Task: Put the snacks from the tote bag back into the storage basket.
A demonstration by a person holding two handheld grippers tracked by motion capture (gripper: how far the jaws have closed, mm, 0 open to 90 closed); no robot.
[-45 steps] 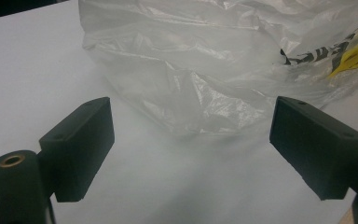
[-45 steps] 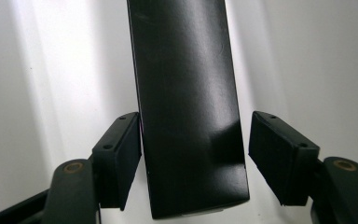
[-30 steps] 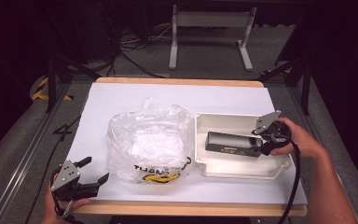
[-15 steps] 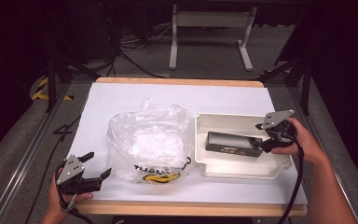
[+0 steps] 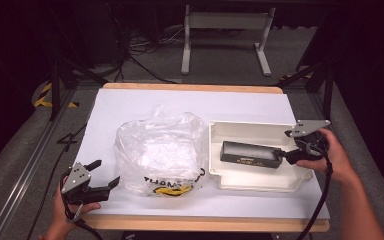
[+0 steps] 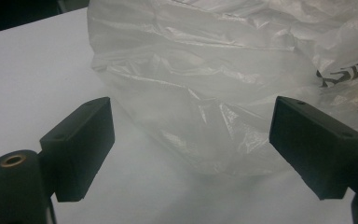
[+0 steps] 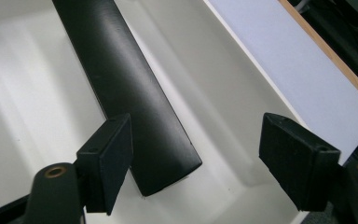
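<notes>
We note the black bar (image 5: 251,154) lying flat inside the shallow white tray (image 5: 240,181), lengthwise, its right end just beside the right gripper (image 5: 286,156). In the right gripper view the bar (image 7: 130,102) runs out of the top of the frame, so its far end is cut off; its near end sits beside one finger (image 7: 108,163), and we see no pad pressing on it. The right gripper's fingers have just been opening and now stand moderately apart, holding nothing. Left of the tray, touching its left wall or nearly so, sits a crumpled clear plastic bag (image 5: 161,152); its contents are hard to make out through the film, apart from dark lettering and something yellow near the bottom. The left gripper (image 5: 105,176), well left of the tray and just beside the bag, has its fingers spread wide and empty; in the left gripper view the bag (image 6: 223,84) rises beyond the fingers, its top cut off. The desk (image 5: 145,102) is covered in white with a wooden edge. Beyond the tray the room is dark: grey floor, cables, a metal stand base (image 5: 225,35).
</notes>
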